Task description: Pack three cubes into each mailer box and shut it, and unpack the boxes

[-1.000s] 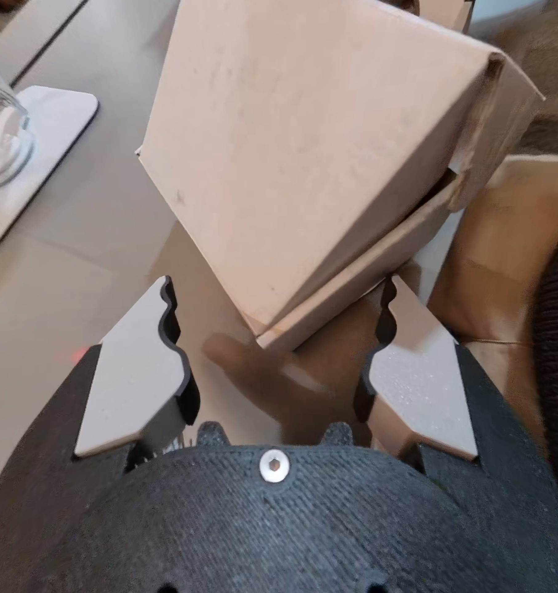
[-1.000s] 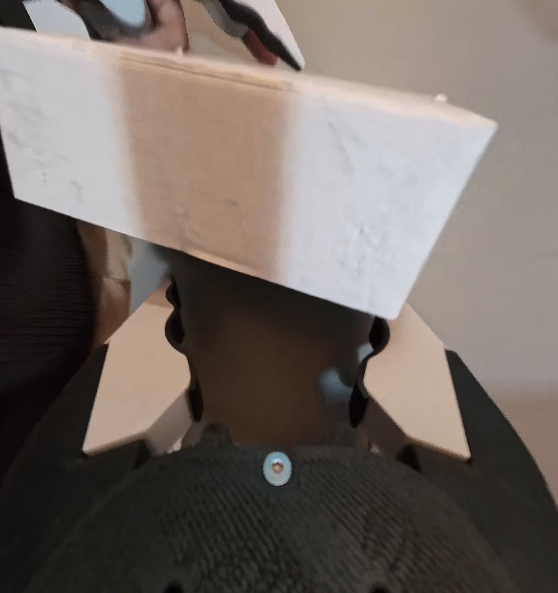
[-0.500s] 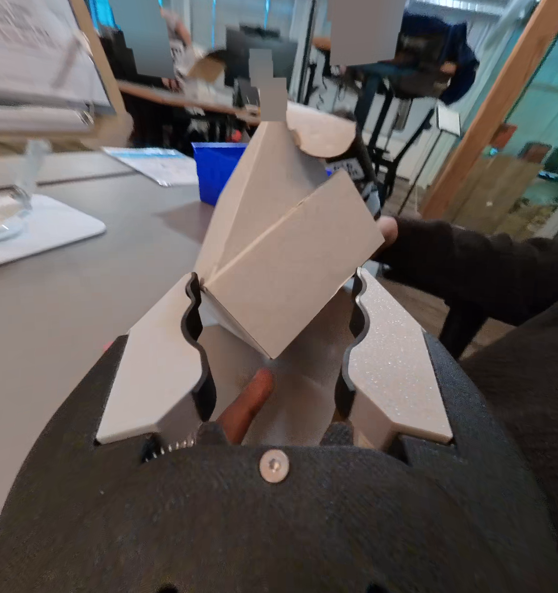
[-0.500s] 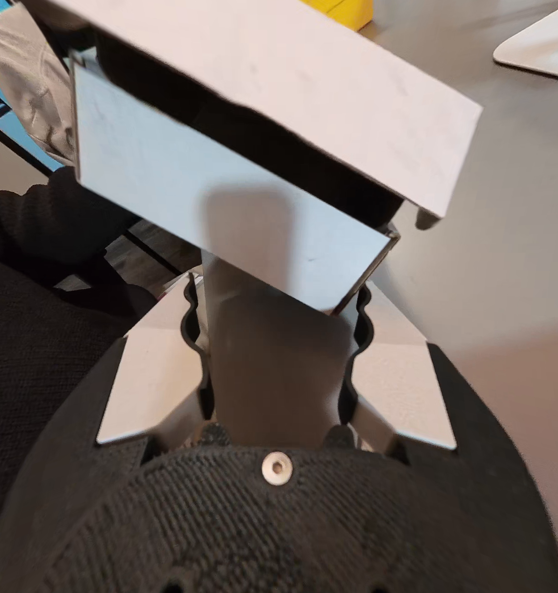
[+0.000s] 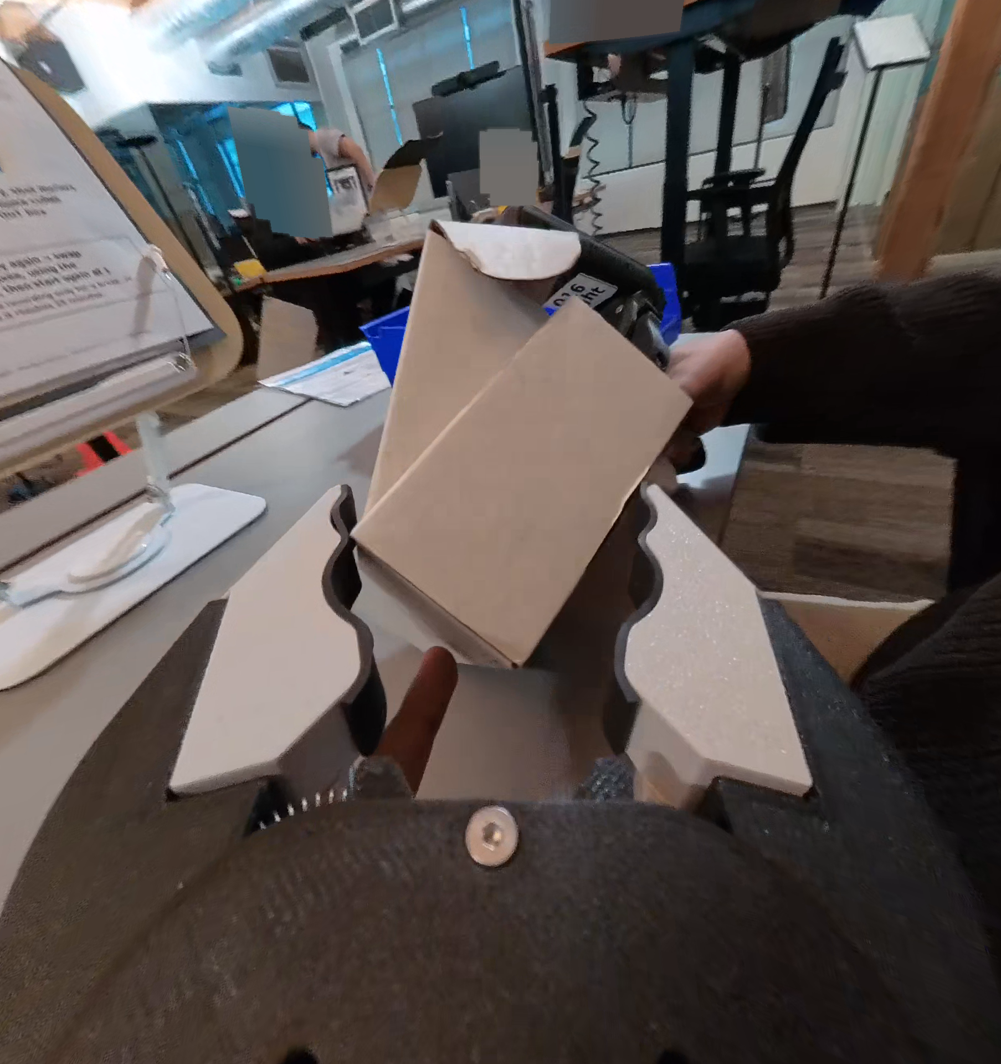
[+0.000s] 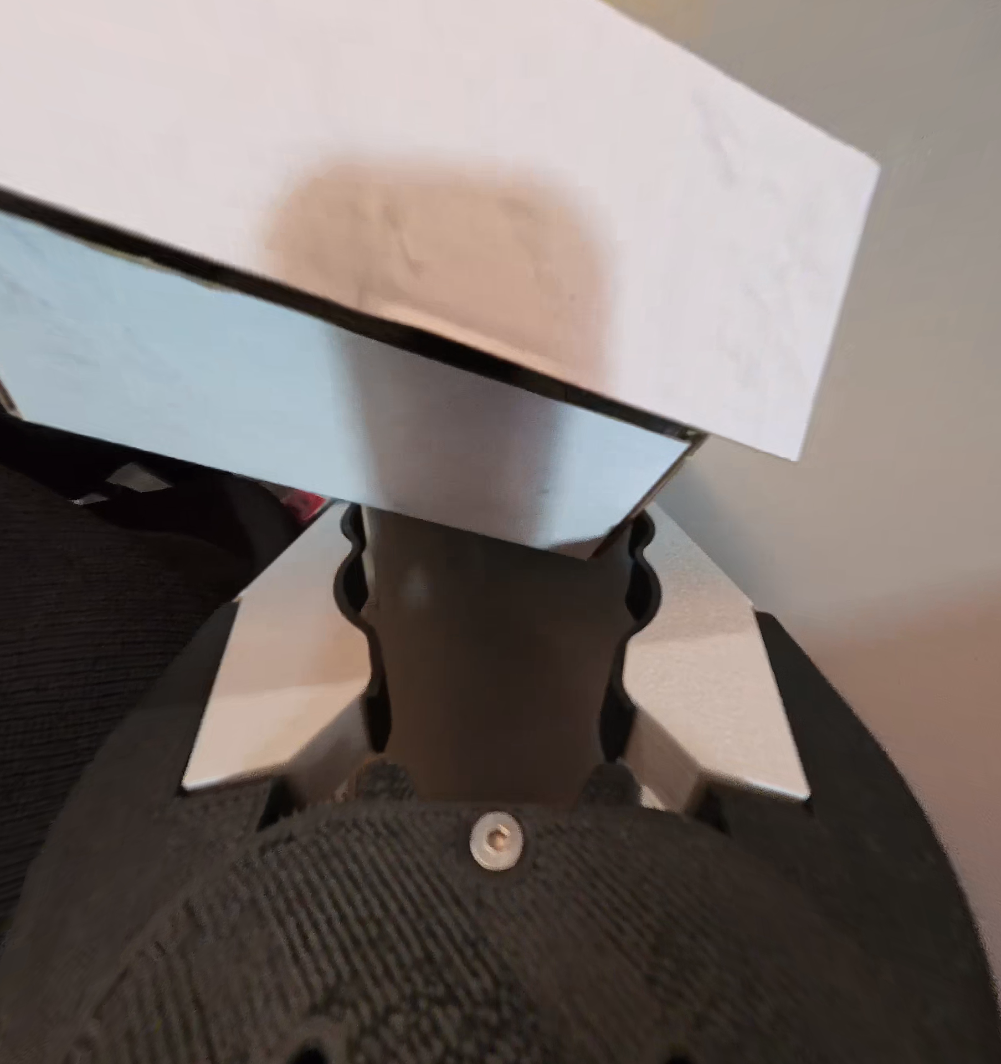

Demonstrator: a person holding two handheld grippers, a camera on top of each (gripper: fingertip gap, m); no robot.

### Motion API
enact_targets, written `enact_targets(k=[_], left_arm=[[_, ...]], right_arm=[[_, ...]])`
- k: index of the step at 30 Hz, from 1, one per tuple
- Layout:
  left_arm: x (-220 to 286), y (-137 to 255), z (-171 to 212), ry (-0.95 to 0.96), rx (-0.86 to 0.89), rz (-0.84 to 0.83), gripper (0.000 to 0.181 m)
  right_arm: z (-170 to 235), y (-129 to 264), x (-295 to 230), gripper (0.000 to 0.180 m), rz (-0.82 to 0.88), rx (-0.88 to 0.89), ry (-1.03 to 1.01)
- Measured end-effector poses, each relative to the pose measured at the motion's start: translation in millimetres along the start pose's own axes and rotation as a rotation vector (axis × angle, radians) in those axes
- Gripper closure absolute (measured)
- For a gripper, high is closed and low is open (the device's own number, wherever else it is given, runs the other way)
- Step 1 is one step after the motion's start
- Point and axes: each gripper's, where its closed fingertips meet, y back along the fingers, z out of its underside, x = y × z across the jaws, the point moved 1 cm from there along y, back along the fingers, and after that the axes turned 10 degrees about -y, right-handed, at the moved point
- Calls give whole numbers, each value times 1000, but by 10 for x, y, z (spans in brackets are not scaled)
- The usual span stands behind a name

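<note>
Aloft, mailer box [image 5: 515,518] between both tools

The mailer box [image 5: 515,506] at the centre of the left wrist view is showing matt brown cardboard, smooth with faint scuffs. The left gripper [image 5: 495,581] below it is showing a coarse, ribbed black plastic body, pale speckled matt fingers [image 5: 711,650] and a shiny metal screw [image 5: 491,835]. At left, a glossy clear plastic stand [image 5: 152,478] is sitting on the smooth matt grey table [image 5: 244,460]. At right, a dark knitted sleeve [image 5: 889,368] is looking soft.
</note>
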Motion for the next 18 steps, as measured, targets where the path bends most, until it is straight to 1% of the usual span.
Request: enact_targets(k=[3, 6, 10, 13, 18], left_arm=[[-2, 8, -42, -24, 37, -20, 86], [-7, 15, -23, -44, 28, -22, 86], [-15, 26, 18, -139, -7, -39, 90], [-36, 36, 7, -116, 5, -36, 92], [-114, 77, 46, -69, 4, -40, 93]], right_arm=[[13, -7, -44, 87, -45, -12, -28], [17, -4, -51, 88, -53, -15, -33], [28, -2, -50, 89, -56, -22, -29], [17, 1, -63, 90, -70, -17, -41], [-32, 96, -60, 98, -95, 7, -52]])
